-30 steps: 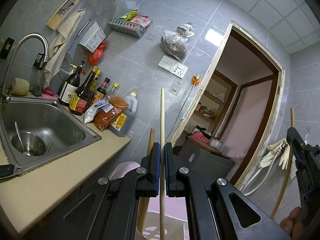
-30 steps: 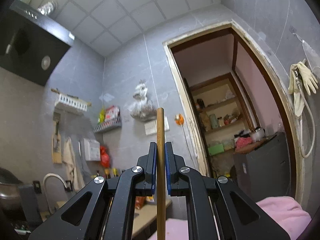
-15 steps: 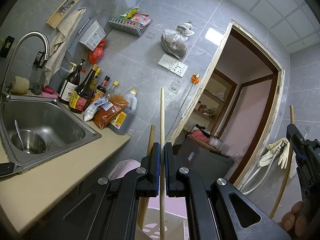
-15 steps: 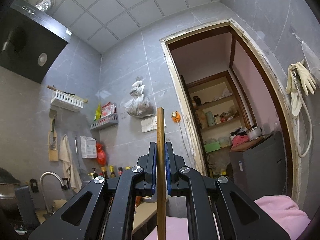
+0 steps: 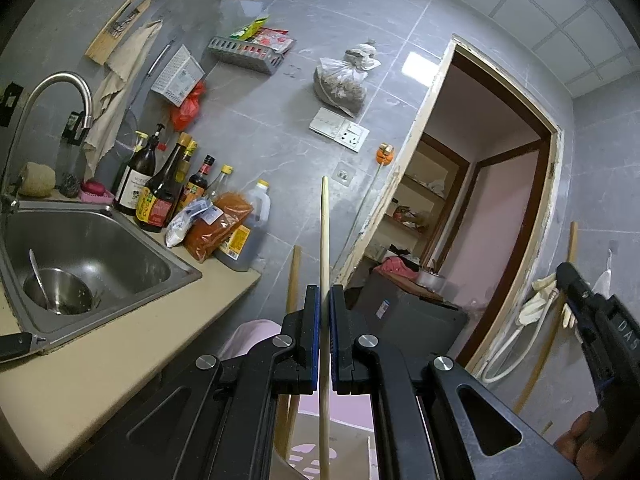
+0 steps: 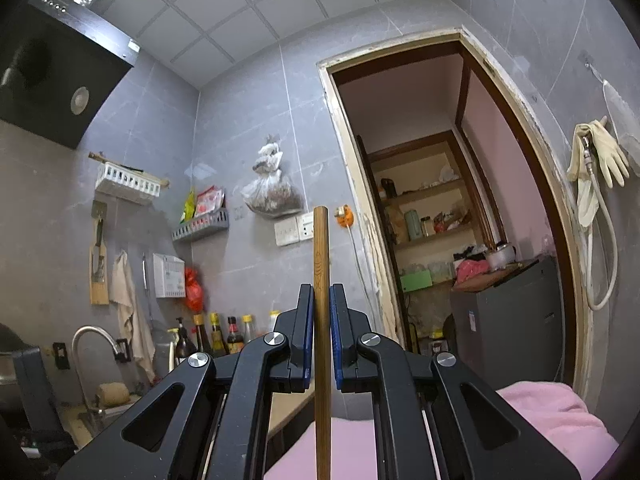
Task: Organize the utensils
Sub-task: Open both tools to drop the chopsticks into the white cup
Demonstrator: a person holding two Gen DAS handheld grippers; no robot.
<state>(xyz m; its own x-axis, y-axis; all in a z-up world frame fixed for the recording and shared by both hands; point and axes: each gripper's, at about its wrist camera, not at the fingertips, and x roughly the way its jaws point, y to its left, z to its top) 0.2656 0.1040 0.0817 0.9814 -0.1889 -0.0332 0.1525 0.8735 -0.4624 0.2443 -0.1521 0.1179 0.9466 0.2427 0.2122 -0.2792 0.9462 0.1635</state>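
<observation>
My left gripper [image 5: 324,300] is shut on a pale wooden chopstick [image 5: 324,232] that stands upright between its blue pads. A second, darker stick [image 5: 293,280] stands just left of it, behind the fingers. My right gripper [image 6: 322,300] is shut on a brown chopstick [image 6: 321,248], also upright. In the left wrist view the right gripper [image 5: 592,320] shows at the far right with its brown chopstick [image 5: 570,244]. A white container [image 5: 340,448] lies below the left fingers; its contents are hidden.
A steel sink [image 5: 92,256] with a bowl and spoon [image 5: 56,292] is set in the beige counter [image 5: 100,364] at left. Sauce bottles [image 5: 160,192] line the wall. A faucet [image 5: 52,96] stands over the sink. An open doorway [image 5: 480,208] is right. Pink cloth [image 6: 552,420] lies below.
Both grippers have tilted slightly, so the background has shifted a little. The chopsticks stay gripped in the same way.
</observation>
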